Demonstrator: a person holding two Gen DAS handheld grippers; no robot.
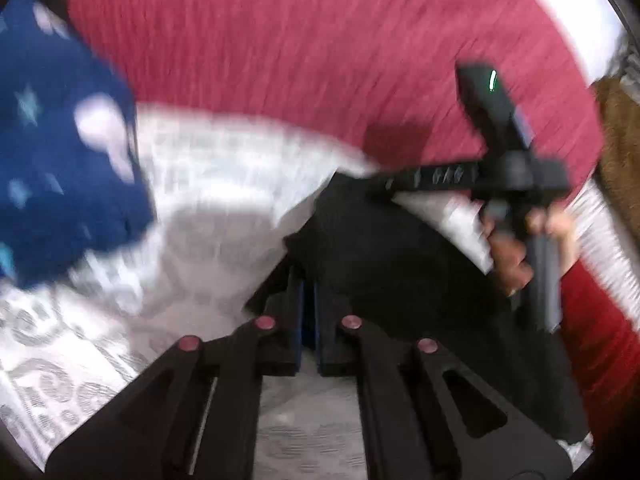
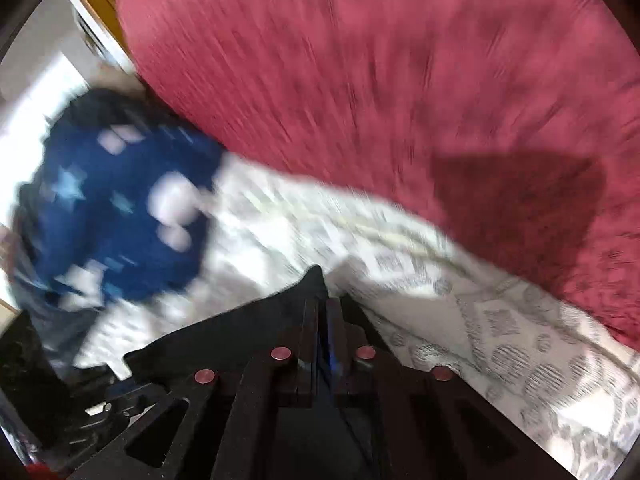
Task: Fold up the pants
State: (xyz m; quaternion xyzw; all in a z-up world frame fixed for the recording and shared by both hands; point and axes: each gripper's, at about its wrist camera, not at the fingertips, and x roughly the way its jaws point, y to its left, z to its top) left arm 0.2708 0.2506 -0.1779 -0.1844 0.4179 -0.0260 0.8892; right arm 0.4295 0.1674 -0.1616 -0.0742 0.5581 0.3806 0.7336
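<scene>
Left wrist: left claw (image 1: 308,300) clamped on black pants (image 1: 400,260); right claw (image 2: 320,320) likewise.

a bed is being covered by a white sheet printed with grey patterns (image 1: 224,184) (image 2: 500,320). a red blanket (image 1: 320,52) (image 2: 380,80) is being spread over the far part of the sheet. a blue cloth with pale stars (image 1: 56,152) (image 2: 120,216) is lying on the sheet at the left, beside the blanket's edge. black pants (image 1: 392,248) (image 2: 248,328) are lying partly on the sheet, blurred.
</scene>
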